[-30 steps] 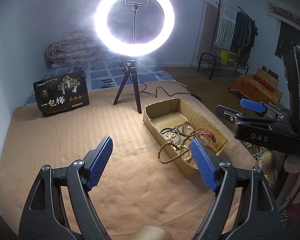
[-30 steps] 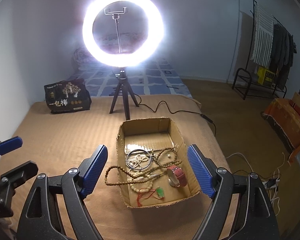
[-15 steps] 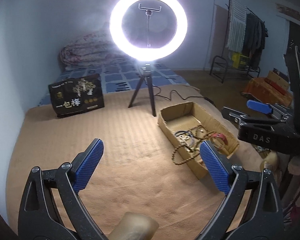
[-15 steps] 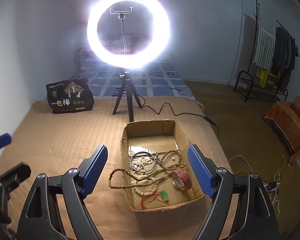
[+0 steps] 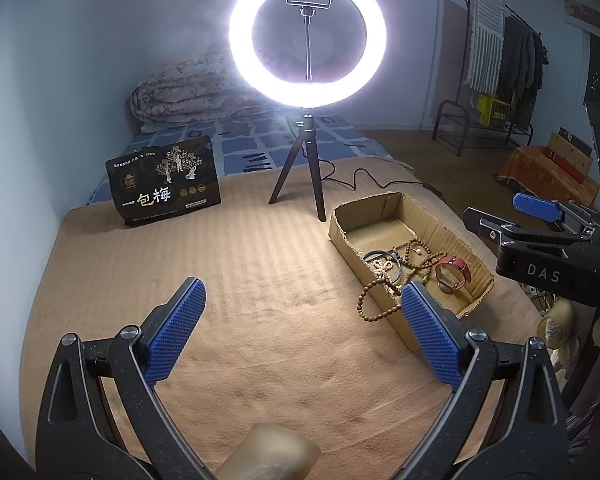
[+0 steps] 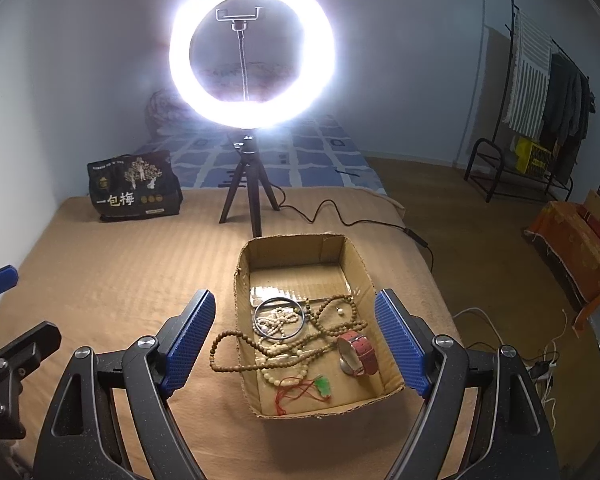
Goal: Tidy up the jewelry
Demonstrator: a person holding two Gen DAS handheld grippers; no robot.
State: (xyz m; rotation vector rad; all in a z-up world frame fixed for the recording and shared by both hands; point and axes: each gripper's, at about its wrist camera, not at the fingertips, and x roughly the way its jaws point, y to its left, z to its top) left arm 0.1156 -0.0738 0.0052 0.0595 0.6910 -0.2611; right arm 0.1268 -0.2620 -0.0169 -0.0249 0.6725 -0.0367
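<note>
An open cardboard box (image 6: 300, 252) sits on the tan blanket and holds jewelry: a metal bangle (image 6: 279, 317), white beads, a pink-strapped watch (image 6: 358, 354) and a green pendant on a red cord (image 6: 323, 386). A brown bead necklace (image 6: 224, 350) hangs over the box's left wall onto the blanket. My right gripper (image 6: 292, 340) is open and empty, hovering just before the box. My left gripper (image 5: 300, 332) is open and empty, left of the box (image 5: 380, 204), where the brown beads (image 5: 370, 304) drape outside.
A lit ring light on a tripod (image 6: 246, 200) stands behind the box, its cable (image 6: 340, 216) trailing right. A black printed bag (image 5: 164, 180) stands at the back left. The bed edge drops off right of the box. A clothes rack (image 6: 540, 92) stands far right.
The left gripper has swung left and drawn back, so the box sits farther to its right. The right gripper has shifted slightly; the box has not moved.
</note>
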